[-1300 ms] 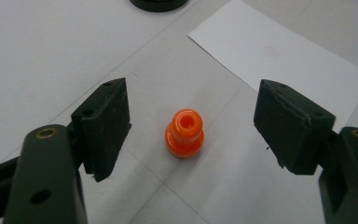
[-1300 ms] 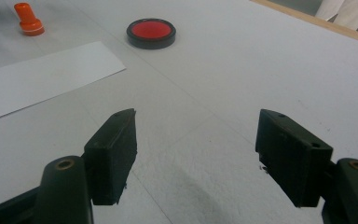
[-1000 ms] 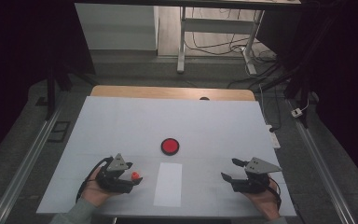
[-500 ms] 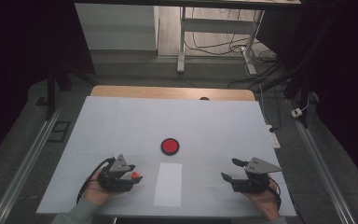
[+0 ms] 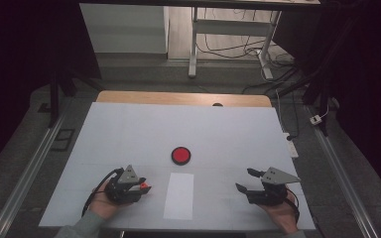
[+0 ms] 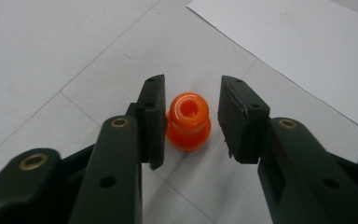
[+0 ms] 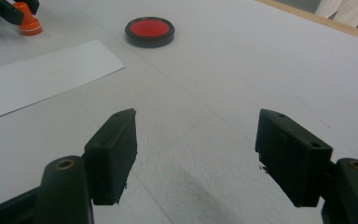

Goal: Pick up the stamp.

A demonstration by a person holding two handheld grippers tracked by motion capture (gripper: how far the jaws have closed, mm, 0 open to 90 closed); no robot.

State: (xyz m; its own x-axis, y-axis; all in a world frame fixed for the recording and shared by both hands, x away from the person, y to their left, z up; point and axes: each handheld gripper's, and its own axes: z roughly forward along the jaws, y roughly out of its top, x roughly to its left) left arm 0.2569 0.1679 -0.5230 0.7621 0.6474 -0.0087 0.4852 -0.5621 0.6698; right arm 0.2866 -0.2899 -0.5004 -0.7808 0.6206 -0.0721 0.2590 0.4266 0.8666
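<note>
Jaws of the left tool [image 6: 186, 122] flank an upright orange peg [image 6: 188, 122] on the white surface [image 5: 129, 134], not yet clamped, while the right tool [image 7: 196, 158] hovers wide open, empty.

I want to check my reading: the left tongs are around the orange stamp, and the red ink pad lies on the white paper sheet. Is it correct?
Not entirely. The red ink pad lies on the bare table beyond the white paper sheet, as the high view shows. The left tongs are around the orange stamp.

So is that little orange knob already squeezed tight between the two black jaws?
No: in the left gripper view the orange stamp stands on the table between the left gripper jaws, with a clear gap at the right one.
</note>
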